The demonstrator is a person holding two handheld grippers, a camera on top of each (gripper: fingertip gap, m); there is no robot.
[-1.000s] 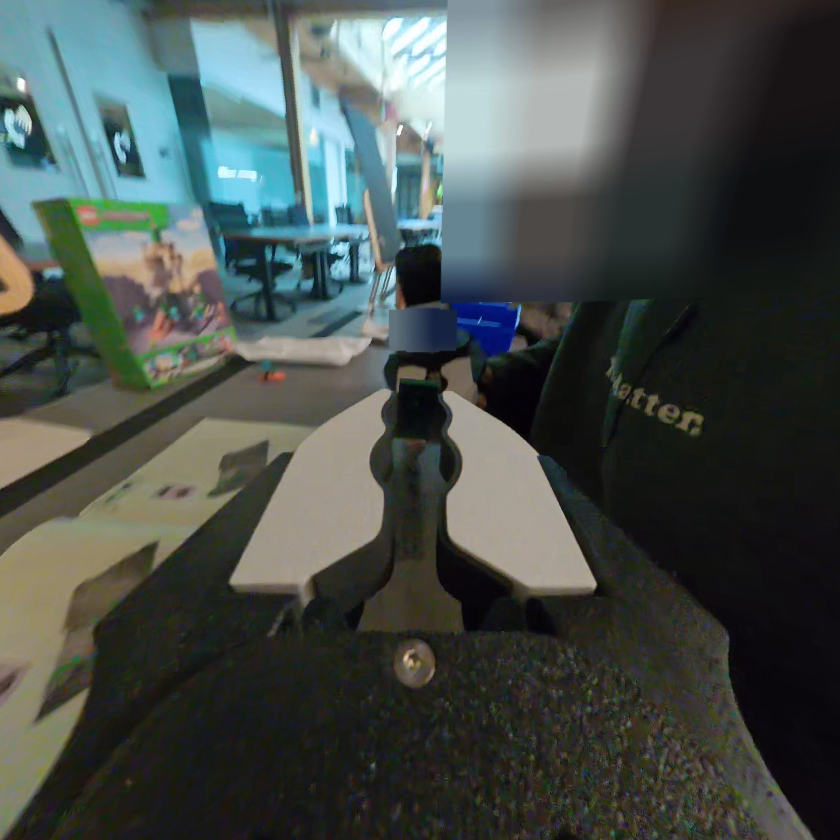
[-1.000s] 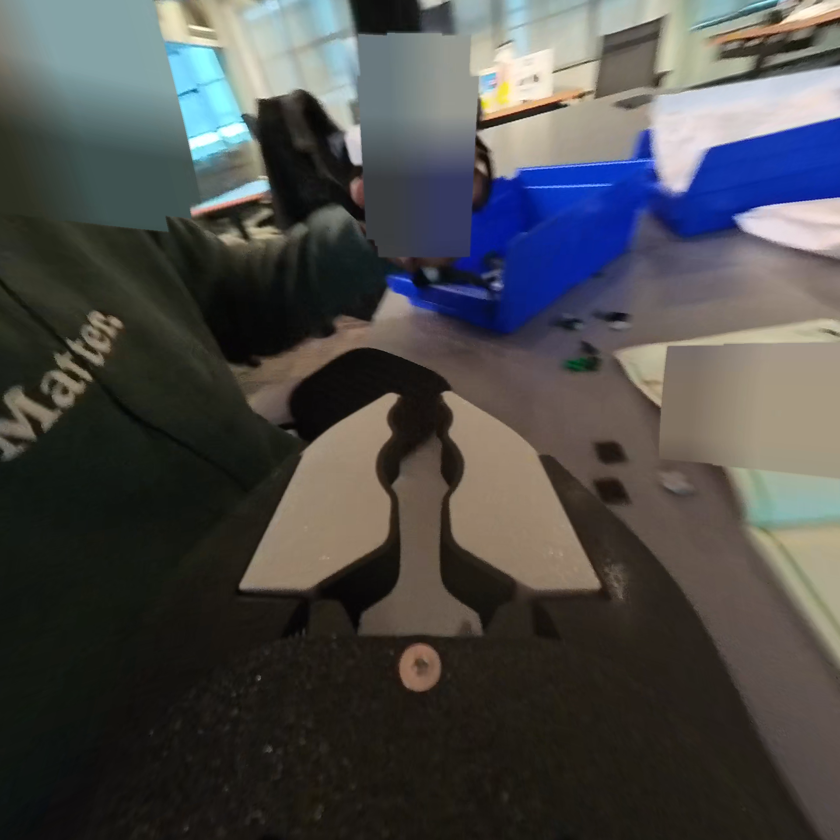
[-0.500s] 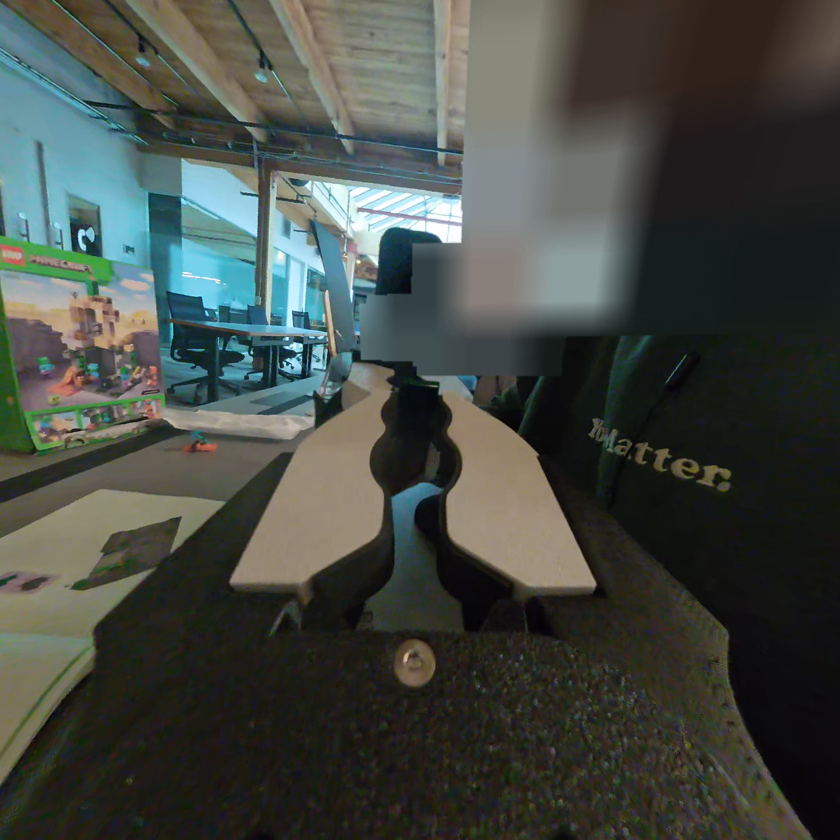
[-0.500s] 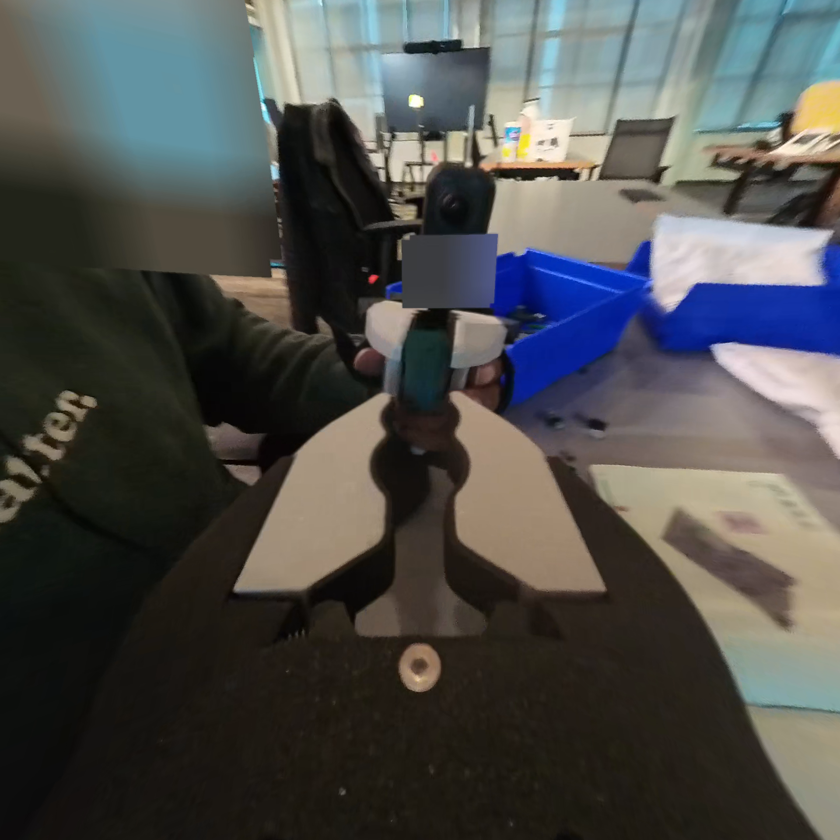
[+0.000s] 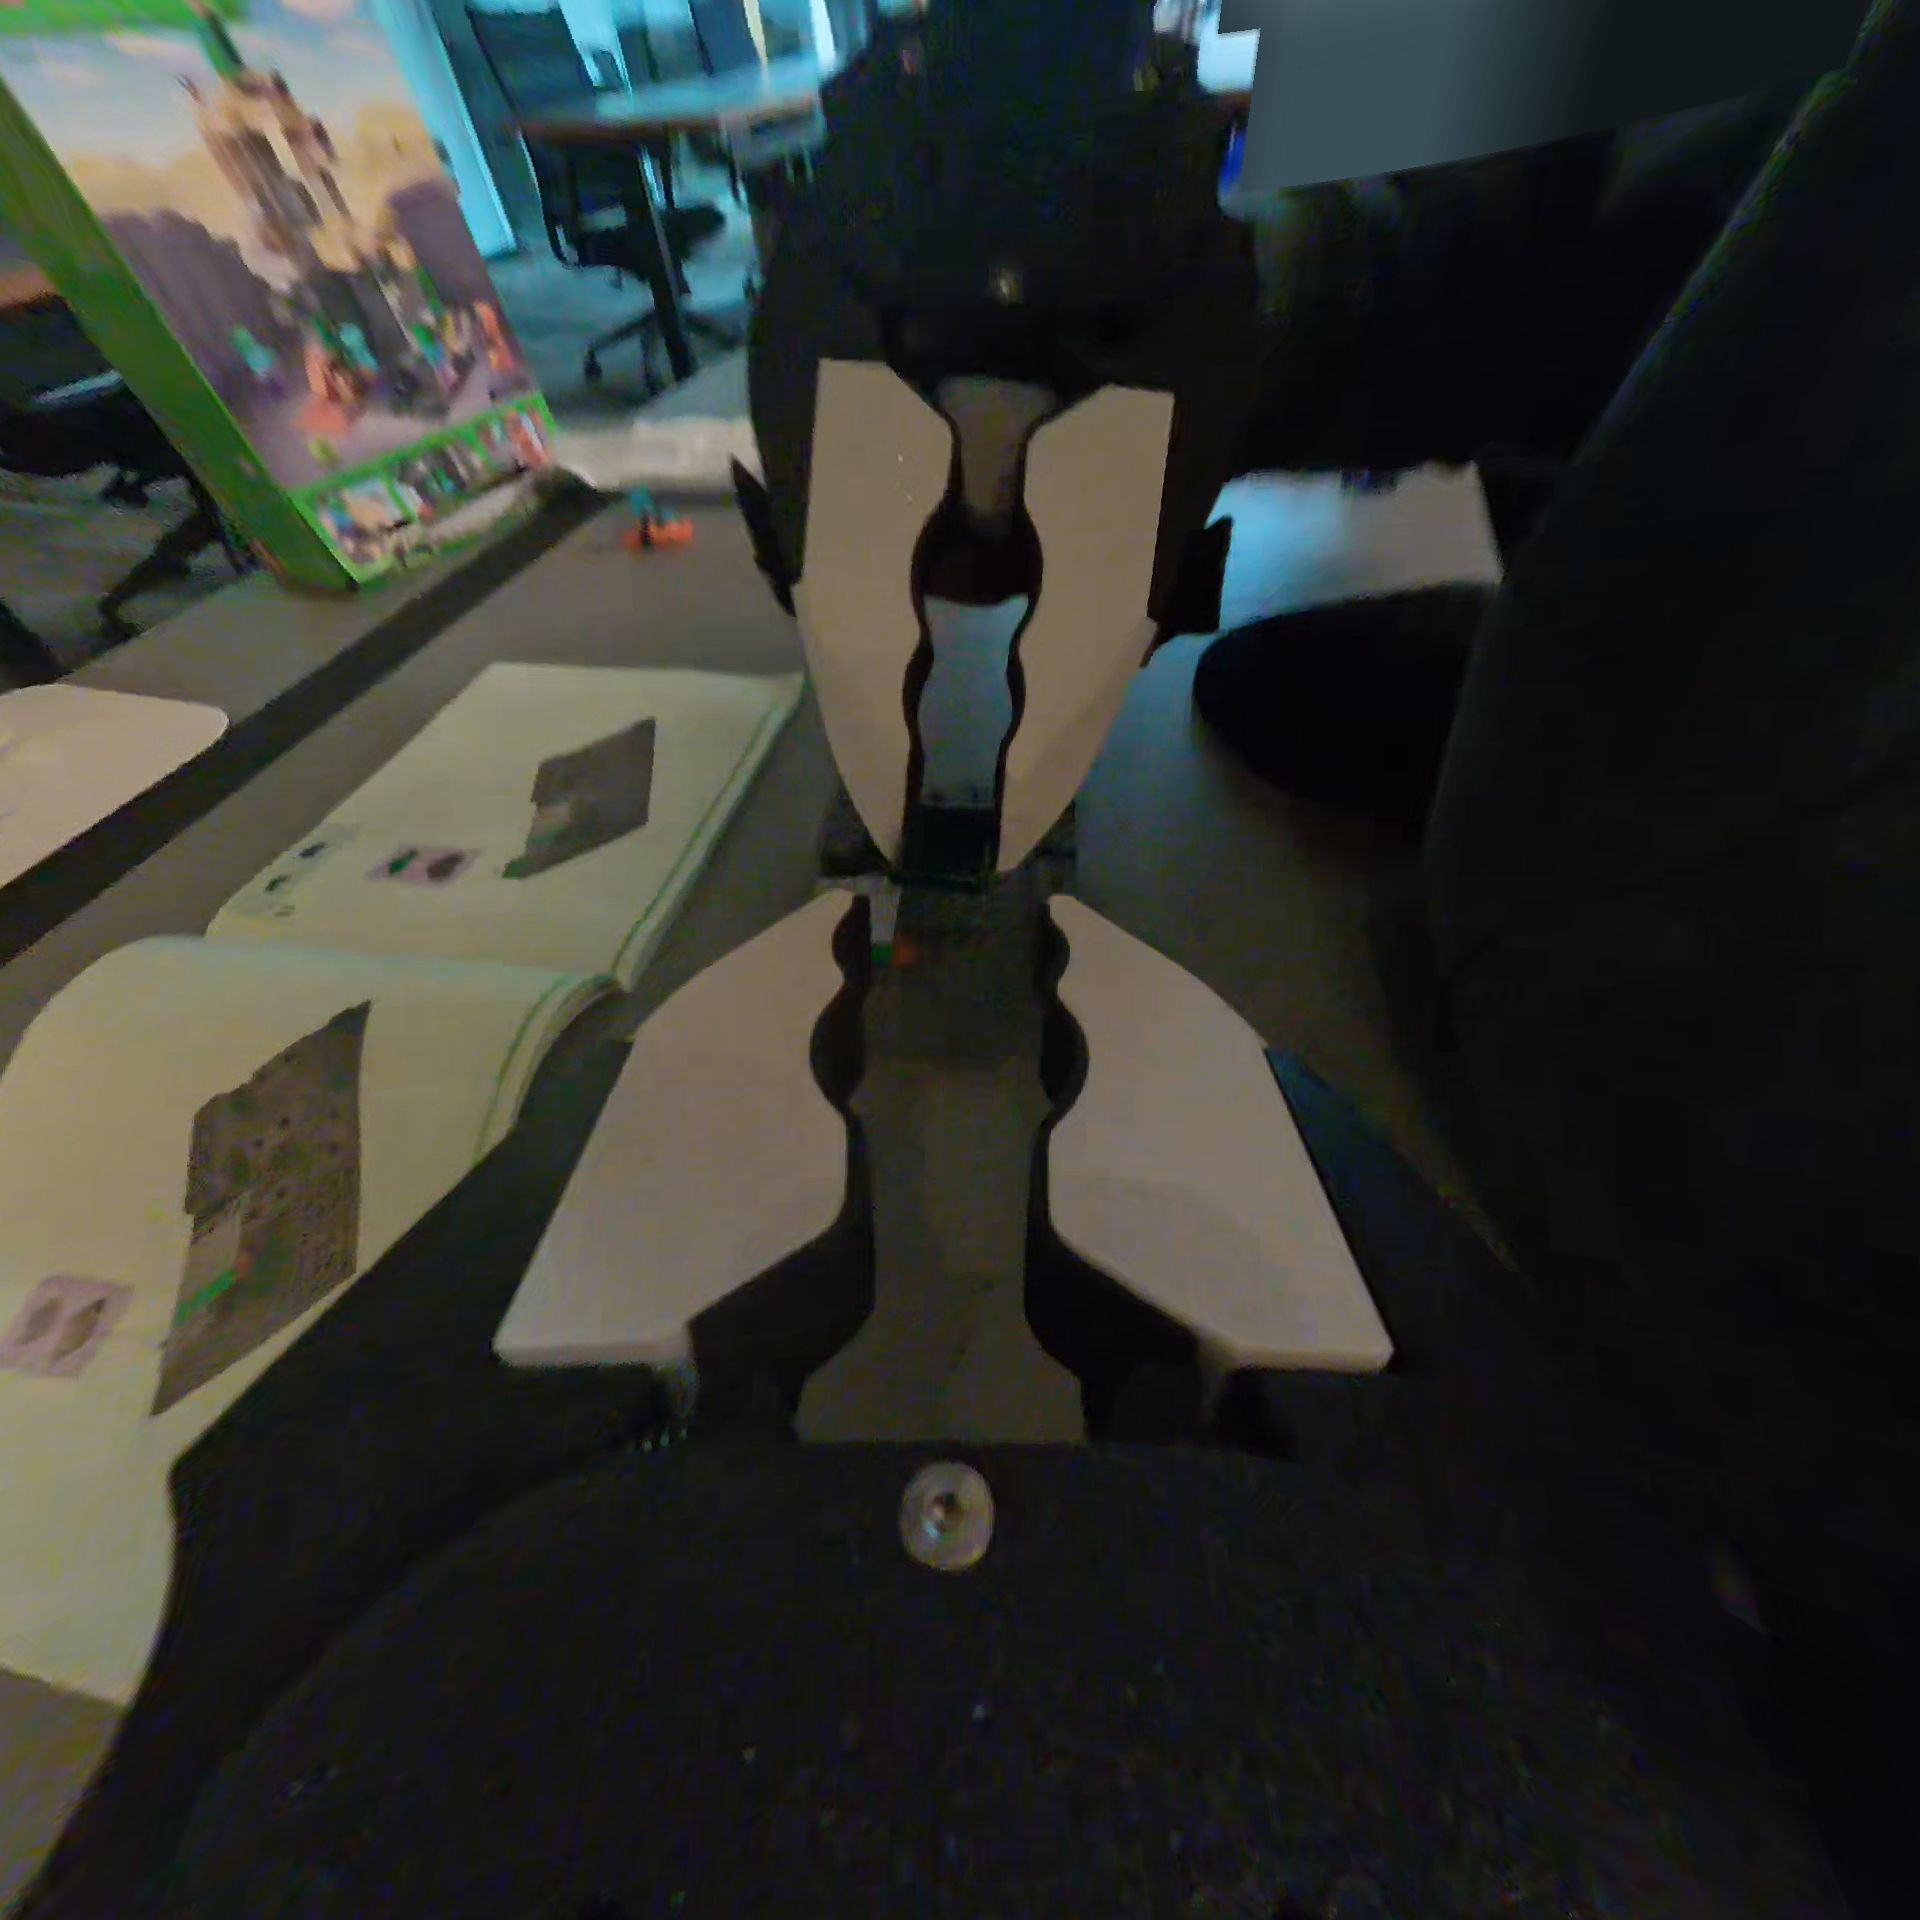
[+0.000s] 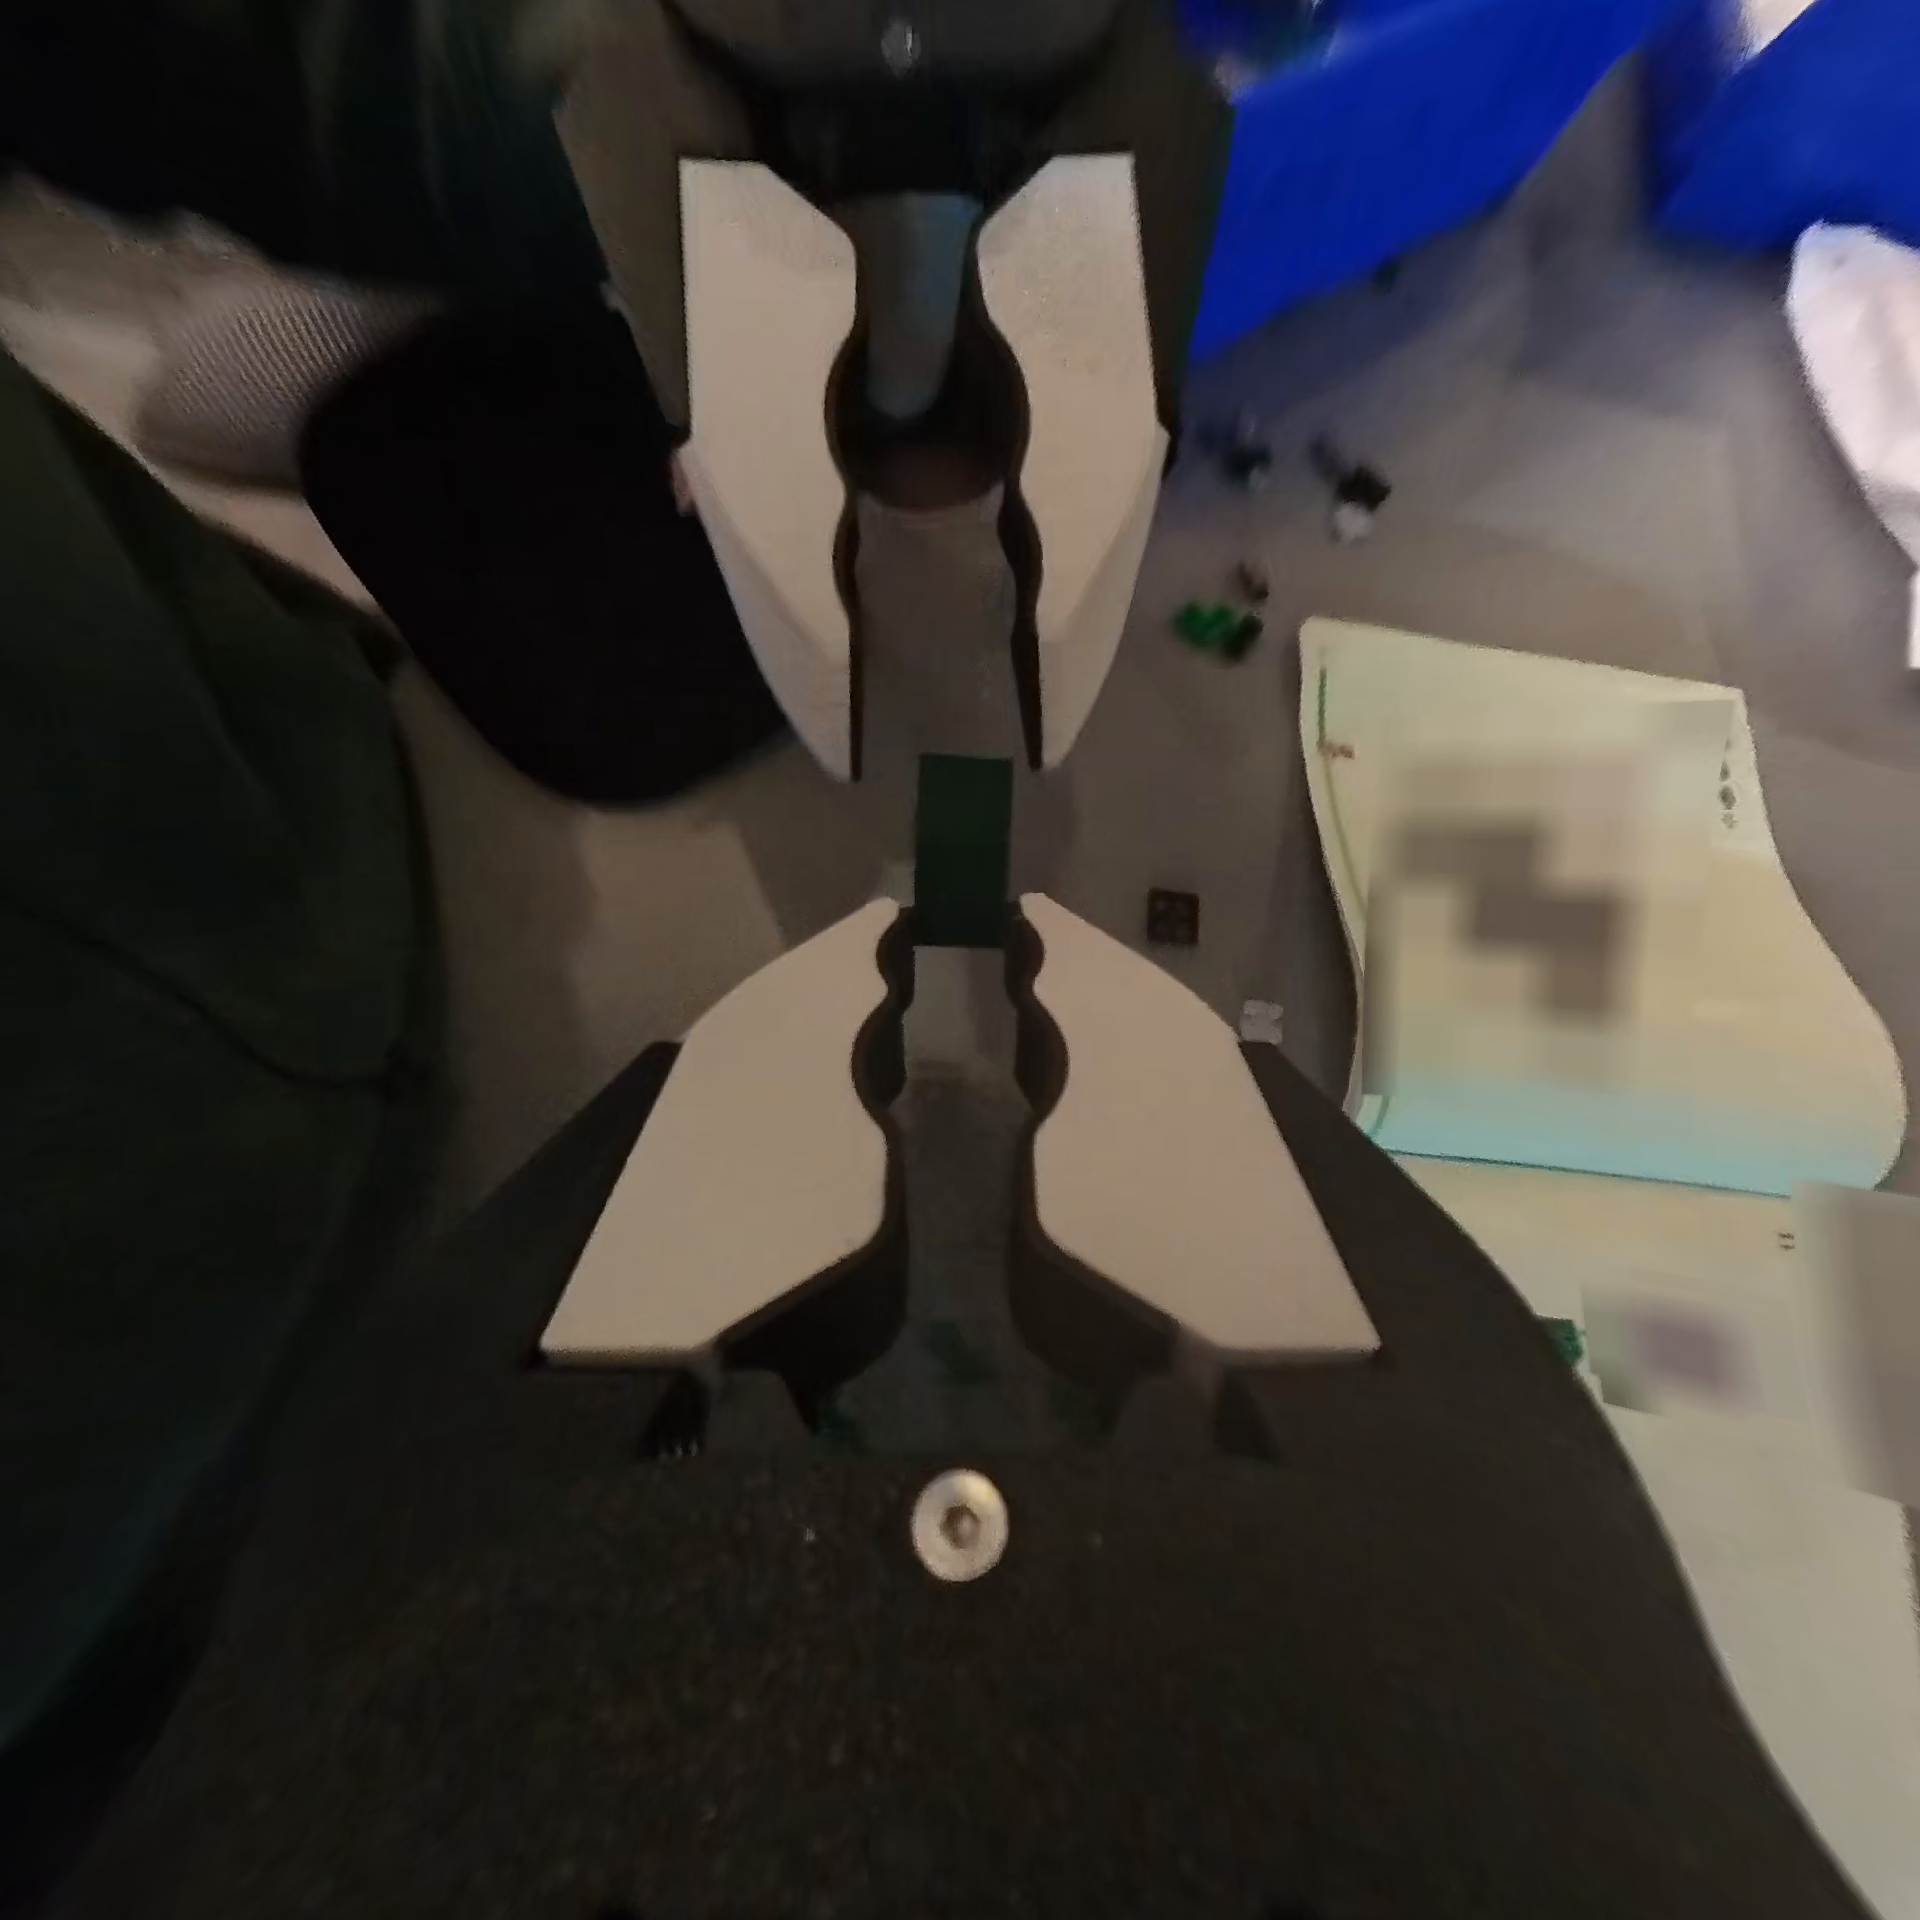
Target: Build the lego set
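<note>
A small dark green brick (image 6: 961,842) is clamped between the tips of my right gripper (image 6: 961,914) and sticks out forward. My left gripper (image 6: 945,769) faces it tip to tip from above in the right wrist view, jaws apart, just off the brick's far end. In the left wrist view my left gripper (image 5: 945,914) is open and empty. The right gripper (image 5: 948,857) comes down from the top there, shut on the green brick (image 5: 945,842). Both hang low over the grey table (image 5: 1143,883).
An open instruction booklet (image 5: 499,810) lies on the left; it also shows in the right wrist view (image 6: 1558,935). The set's box (image 5: 260,291) stands at the back left. Blue bins (image 6: 1351,208) and loose green pieces (image 6: 1216,629) lie beyond. A person's dark sleeve (image 5: 1662,935) is close. Left and right tips are no more than a few centimetres apart.
The green brick has passed from my left gripper to my right gripper. The left jaws have opened. Both grippers have tilted down toward the table.
</note>
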